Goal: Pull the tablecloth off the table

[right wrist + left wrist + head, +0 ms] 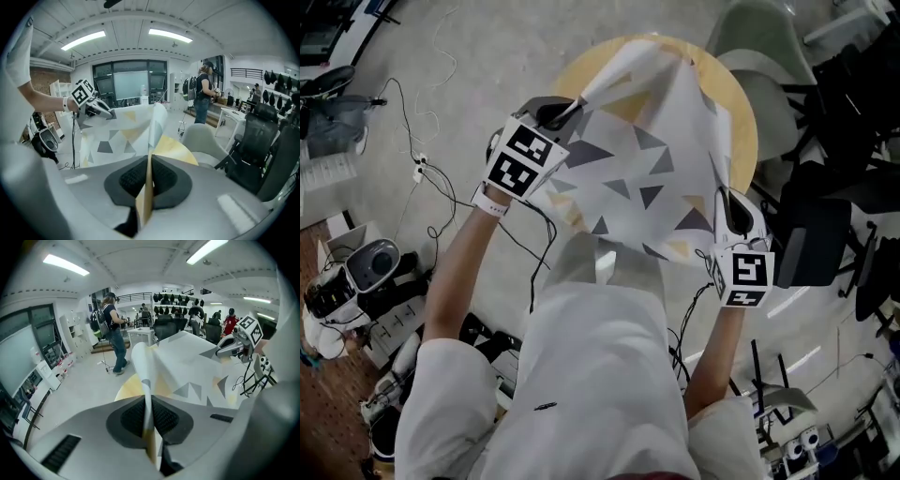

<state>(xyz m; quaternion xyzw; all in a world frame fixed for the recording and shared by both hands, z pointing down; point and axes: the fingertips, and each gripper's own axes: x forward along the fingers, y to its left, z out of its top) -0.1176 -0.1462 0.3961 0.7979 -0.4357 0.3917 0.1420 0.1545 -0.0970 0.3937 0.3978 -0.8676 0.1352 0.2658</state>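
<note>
The left hand-held gripper (570,110) and right hand-held gripper (722,199) each pinch a corner of the tablecloth (647,155). It slopes away from both, down onto the table (741,117).

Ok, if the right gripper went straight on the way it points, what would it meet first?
Probably the tablecloth pinched in its own jaws, then likely the round table beyond.

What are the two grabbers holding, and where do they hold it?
Both hold the tablecloth by its edge: the left gripper pinches a fold at one side, the right gripper at the other.
</note>
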